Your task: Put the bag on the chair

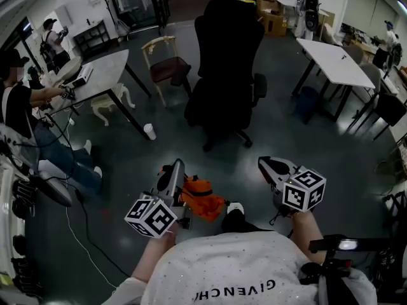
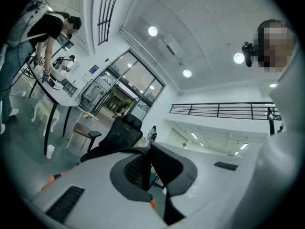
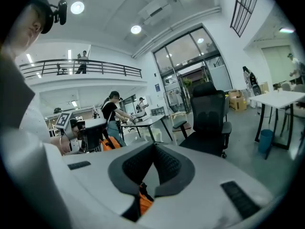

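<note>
The orange bag [image 1: 203, 201] hangs off the floor close against the right side of my left gripper [image 1: 177, 165]. That gripper's jaws are shut in the left gripper view [image 2: 151, 149], and the spot where they grip the bag is hidden. From the right gripper view the bag [image 3: 108, 143] shows at the left gripper's front end. My right gripper [image 1: 264, 162] is level with the left one and apart from the bag, its jaws [image 3: 154, 147] shut with nothing between the tips. The black office chair [image 1: 226, 62] stands straight ahead, its seat bare [image 3: 209, 118].
A white table [image 1: 102, 68] with a seated person [image 1: 25, 107] is at the left. A wooden chair [image 1: 166, 65] and a white cup [image 1: 149, 131] on the floor are near it. Another white table [image 1: 334, 59] stands at the right, with cardboard boxes [image 1: 270, 11] behind the chair.
</note>
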Action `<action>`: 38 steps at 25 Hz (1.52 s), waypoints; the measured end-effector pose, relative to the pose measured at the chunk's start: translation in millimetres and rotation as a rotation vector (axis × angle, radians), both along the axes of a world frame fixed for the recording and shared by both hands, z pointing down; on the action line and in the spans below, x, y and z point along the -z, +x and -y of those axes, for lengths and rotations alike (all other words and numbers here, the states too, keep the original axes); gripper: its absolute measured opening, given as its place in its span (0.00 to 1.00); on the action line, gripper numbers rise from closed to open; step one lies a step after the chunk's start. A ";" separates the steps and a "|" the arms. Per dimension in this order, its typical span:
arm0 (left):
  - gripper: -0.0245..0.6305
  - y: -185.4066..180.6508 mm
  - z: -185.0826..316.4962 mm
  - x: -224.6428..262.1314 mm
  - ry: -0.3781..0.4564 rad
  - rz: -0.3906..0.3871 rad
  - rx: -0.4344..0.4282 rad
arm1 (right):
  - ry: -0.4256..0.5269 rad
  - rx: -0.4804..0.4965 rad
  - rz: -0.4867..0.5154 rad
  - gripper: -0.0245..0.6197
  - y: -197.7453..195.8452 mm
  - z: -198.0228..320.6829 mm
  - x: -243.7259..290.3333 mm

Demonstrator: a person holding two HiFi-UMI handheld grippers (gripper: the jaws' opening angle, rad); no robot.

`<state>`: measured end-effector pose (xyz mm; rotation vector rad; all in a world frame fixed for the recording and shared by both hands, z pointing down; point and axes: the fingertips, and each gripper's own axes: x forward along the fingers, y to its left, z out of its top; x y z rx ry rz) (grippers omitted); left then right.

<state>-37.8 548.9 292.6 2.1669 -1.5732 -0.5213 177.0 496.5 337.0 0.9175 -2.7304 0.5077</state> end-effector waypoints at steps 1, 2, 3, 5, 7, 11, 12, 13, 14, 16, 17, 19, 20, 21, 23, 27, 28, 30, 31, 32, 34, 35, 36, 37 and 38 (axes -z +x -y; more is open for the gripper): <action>0.04 -3.6 1.0 -0.1 0.003 -0.006 0.007 | -0.009 -0.004 -0.004 0.04 -0.9 4.3 -2.2; 0.04 -7.9 2.9 0.1 0.007 -0.010 0.015 | -0.018 -0.008 -0.006 0.04 -2.3 9.1 -4.4; 0.04 -12.5 5.5 0.2 0.009 -0.012 0.022 | -0.026 -0.011 -0.005 0.04 -4.3 13.9 -6.2; 0.04 -20.6 11.4 0.3 0.006 -0.013 0.029 | -0.036 -0.010 0.001 0.04 -9.9 22.0 -7.7; 0.04 -26.0 18.7 1.3 0.002 -0.017 0.029 | -0.037 -0.001 0.000 0.04 -15.5 30.1 -8.1; 0.04 -34.2 39.2 6.2 0.022 -0.040 0.031 | -0.037 0.016 0.003 0.04 -26.8 53.5 -8.8; 0.04 -35.4 44.6 7.9 0.031 -0.046 0.029 | -0.036 0.022 0.006 0.04 -29.4 59.5 -7.7; 0.04 -36.3 50.3 10.3 0.040 -0.049 0.027 | -0.032 0.030 0.008 0.04 -32.1 66.2 -6.0; 0.04 -37.4 56.7 13.0 0.047 -0.049 0.027 | -0.025 0.040 0.008 0.04 -35.2 74.0 -3.9; 0.04 -42.4 69.8 15.5 0.049 -0.046 0.031 | -0.009 0.056 0.005 0.04 -42.5 91.5 -0.9; 0.04 -46.0 75.4 13.8 0.042 -0.045 0.035 | -0.006 0.061 0.005 0.04 -45.9 99.2 -0.4; 0.04 -52.9 86.9 8.7 0.016 -0.042 0.046 | -0.003 0.065 0.012 0.04 -51.1 115.3 1.5; 0.04 -56.0 94.4 7.7 0.007 -0.039 0.054 | 0.001 0.068 0.019 0.04 -54.1 126.1 4.1; 0.04 -59.1 103.4 8.3 0.002 -0.035 0.062 | 0.008 0.073 0.026 0.04 -58.0 139.0 7.9; 0.04 -64.3 123.1 13.2 0.007 -0.025 0.081 | 0.025 0.086 0.038 0.04 -66.6 166.3 16.1; 0.04 -68.5 161.1 28.8 0.037 -0.016 0.080 | 0.043 0.104 0.050 0.04 -78.5 211.5 28.0; 0.04 -70.5 170.5 30.7 0.041 -0.015 0.081 | 0.044 0.107 0.049 0.04 -80.6 221.9 28.5; 0.04 -75.4 188.8 30.8 0.045 -0.018 0.086 | 0.046 0.110 0.045 0.04 -83.6 241.9 27.1; 0.04 -77.5 197.6 30.0 0.045 -0.024 0.089 | 0.047 0.110 0.042 0.04 -84.3 251.6 26.0; 0.04 -79.0 206.3 29.5 0.046 -0.034 0.092 | 0.049 0.110 0.037 0.04 -84.3 261.2 25.0; 0.04 -79.3 223.9 31.2 0.049 -0.051 0.094 | 0.051 0.110 0.026 0.04 -82.8 280.9 24.1; 0.04 -79.0 233.1 32.8 0.052 -0.053 0.093 | 0.050 0.111 0.025 0.04 -82.4 290.9 24.4; 0.04 -79.2 242.7 34.2 0.057 -0.054 0.090 | 0.047 0.113 0.027 0.04 -82.9 301.0 25.1; 0.04 -80.4 252.4 35.6 0.065 -0.055 0.089 | 0.043 0.116 0.031 0.04 -84.4 311.3 25.8; 0.04 -82.1 261.6 37.5 0.076 -0.057 0.089 | 0.040 0.118 0.034 0.04 -86.7 321.4 26.0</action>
